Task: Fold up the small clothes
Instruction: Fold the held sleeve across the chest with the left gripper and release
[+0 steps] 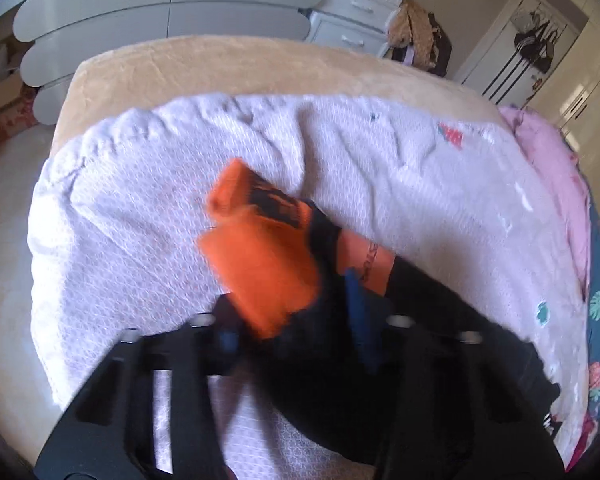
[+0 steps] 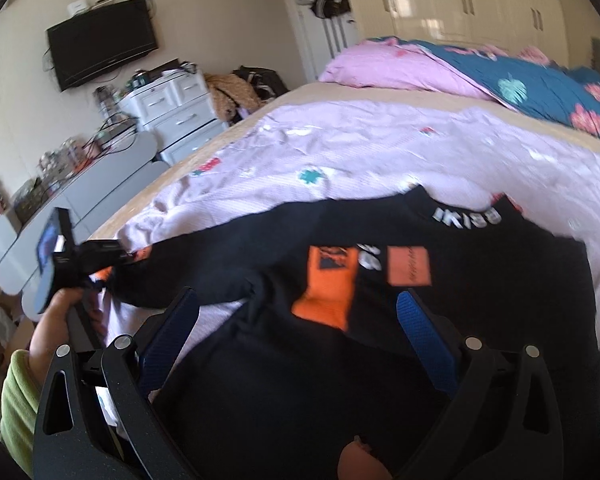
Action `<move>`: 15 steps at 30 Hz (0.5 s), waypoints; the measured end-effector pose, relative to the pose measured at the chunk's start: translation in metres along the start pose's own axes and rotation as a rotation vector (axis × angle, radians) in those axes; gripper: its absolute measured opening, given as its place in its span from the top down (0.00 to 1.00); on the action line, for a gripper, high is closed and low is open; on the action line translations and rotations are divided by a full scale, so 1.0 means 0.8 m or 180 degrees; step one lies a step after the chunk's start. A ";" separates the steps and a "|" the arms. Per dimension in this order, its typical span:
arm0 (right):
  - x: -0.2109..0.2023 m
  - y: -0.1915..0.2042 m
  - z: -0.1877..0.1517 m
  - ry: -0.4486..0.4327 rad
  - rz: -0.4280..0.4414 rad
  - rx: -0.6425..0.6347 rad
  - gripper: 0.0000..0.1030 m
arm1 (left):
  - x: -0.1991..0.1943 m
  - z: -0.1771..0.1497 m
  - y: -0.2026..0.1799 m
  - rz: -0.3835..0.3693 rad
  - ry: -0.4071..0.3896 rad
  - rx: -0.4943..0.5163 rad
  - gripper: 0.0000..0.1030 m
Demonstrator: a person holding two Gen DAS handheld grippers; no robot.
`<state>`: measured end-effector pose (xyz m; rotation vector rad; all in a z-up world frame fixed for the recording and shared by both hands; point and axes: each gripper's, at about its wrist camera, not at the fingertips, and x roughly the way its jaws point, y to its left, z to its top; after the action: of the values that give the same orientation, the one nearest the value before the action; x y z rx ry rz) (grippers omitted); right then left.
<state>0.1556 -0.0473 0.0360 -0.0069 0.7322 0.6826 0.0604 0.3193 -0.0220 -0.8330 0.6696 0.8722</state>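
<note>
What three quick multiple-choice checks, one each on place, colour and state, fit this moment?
1. Where does the black shirt lie?
A. on the bed's lilac sheet
B. on the floor
C. in a drawer

2. What colour is the sleeve cuff at the left gripper?
A. green
B. orange
C. white

3. How do the right gripper jaws stand?
A. shut on cloth
B. out of view
C. spread open over the shirt

Key: A, shirt spread on the sheet; B, cuff plainly orange; C, blue pads stand wide apart.
</note>
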 end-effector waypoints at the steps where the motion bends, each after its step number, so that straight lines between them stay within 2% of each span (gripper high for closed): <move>1: -0.002 -0.008 -0.004 0.0019 -0.0013 0.0050 0.04 | -0.004 0.002 0.002 -0.0082 -0.0013 -0.0029 0.78; 4: -0.006 -0.021 -0.010 0.0030 -0.0065 0.0102 0.04 | -0.019 0.007 0.006 -0.0186 -0.0105 -0.0060 0.85; 6: -0.009 -0.026 -0.012 0.0032 -0.0080 0.0125 0.04 | -0.034 0.010 0.007 -0.0316 -0.0217 -0.0070 0.96; 10: -0.016 -0.033 -0.011 -0.0015 -0.0073 0.0168 0.04 | -0.064 0.018 -0.005 -0.0698 -0.0397 0.0013 0.98; 15: -0.024 -0.037 -0.006 -0.0077 -0.0064 0.0187 0.04 | -0.089 0.017 -0.030 -0.1064 -0.0469 0.0146 0.98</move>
<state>0.1596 -0.0825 0.0376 0.0475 0.7279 0.6407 0.0485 0.2942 0.0490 -0.8026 0.4044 0.6062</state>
